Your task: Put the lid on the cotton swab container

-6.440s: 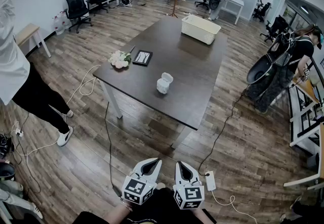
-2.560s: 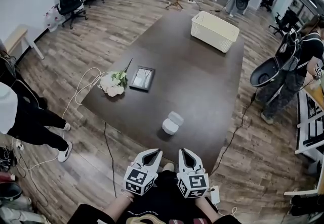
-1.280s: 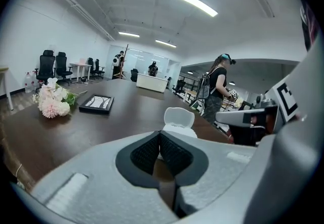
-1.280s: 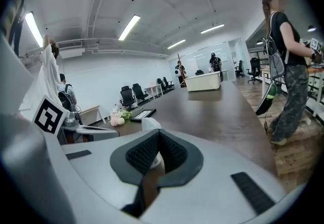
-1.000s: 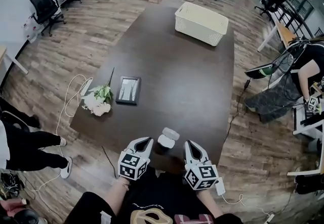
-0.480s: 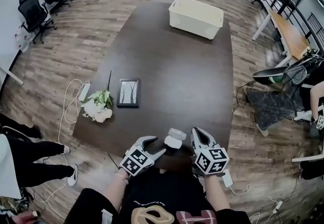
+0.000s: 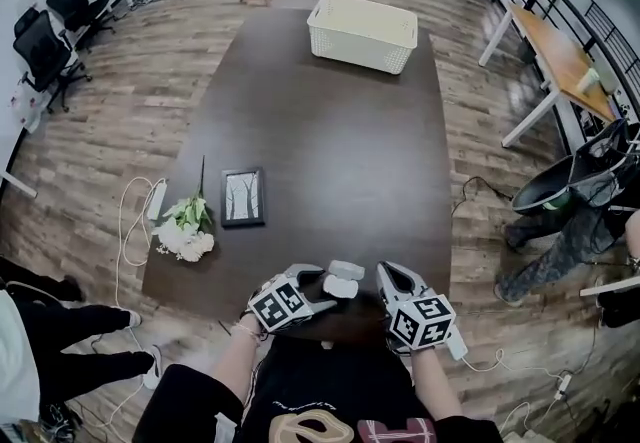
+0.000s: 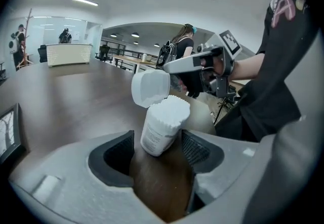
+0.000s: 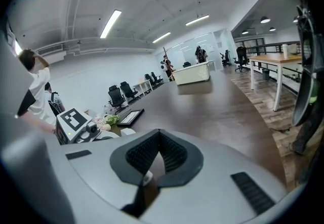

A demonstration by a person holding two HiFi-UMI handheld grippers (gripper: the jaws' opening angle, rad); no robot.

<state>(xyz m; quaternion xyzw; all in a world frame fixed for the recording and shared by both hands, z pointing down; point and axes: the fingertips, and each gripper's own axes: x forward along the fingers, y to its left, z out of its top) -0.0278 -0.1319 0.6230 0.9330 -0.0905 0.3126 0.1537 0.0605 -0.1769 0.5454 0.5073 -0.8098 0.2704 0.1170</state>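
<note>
Two tongs at the tabletop (image 7: 330,131) near edge. The left tongs (image 7: 318,289), shut a second ago, have just been opening and now straddle the cotton swab container (image 8: 161,129) without pressing it. Its lid (image 8: 150,86) is flipped up. The right tongs (image 7: 388,276) are together.

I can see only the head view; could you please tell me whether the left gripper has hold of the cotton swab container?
Observer: No. In the left gripper view the container stands between the left gripper's fingers, which have just been opening and do not press on it.
Operator: Thank you. Is its lid closed?
Observer: No, the lid stands flipped up and the swabs are bare.
Operator: And the right gripper?
Observer: The right gripper has its fingers shut, with nothing between them.
</note>
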